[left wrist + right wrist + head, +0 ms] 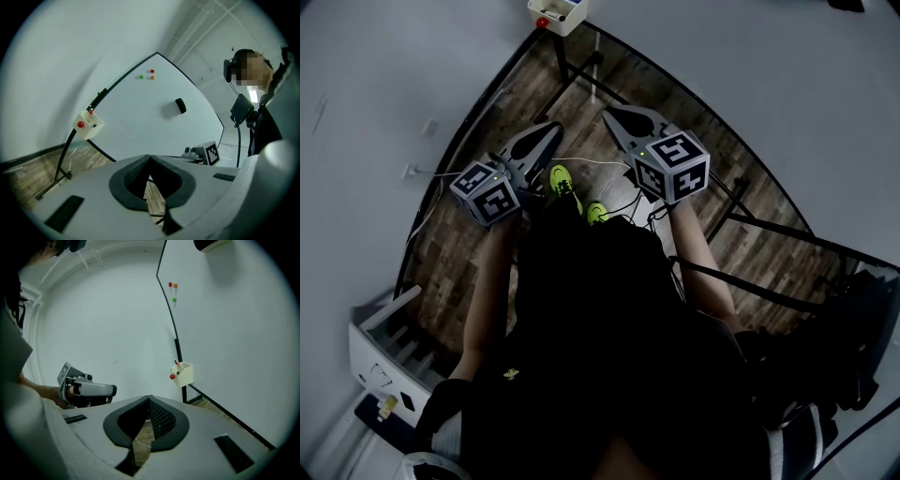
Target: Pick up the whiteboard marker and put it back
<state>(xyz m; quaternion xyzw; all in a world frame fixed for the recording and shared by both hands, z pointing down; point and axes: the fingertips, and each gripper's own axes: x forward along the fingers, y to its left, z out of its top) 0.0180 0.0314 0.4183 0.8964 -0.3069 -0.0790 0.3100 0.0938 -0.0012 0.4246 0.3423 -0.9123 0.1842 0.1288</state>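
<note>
1. Right gripper (149, 397): its jaws are pressed together at the tips with nothing between them. Only wooden floor (138, 432) shows through the gap behind.
2. Left gripper (150, 157): it is closed and empty in the same way, and is held beside the right one at about the same reach.
3. Ahead of both stands the whiteboard (140, 108) on its frame, with a small cream box (183, 374) hung on its edge.
4. A red-tipped stick rising from that box looks like the marker (177, 363). It stands roughly upright with its long axis vertical, but it is too small to be sure.
5. From the right gripper the box lies ahead, a little to the right and above the jaw line. From the left gripper it lies well off to the left. Neither is plainly nearer, but the right one points closer to the box, so I judge it better placed. Its jaws must spread first.
</note>
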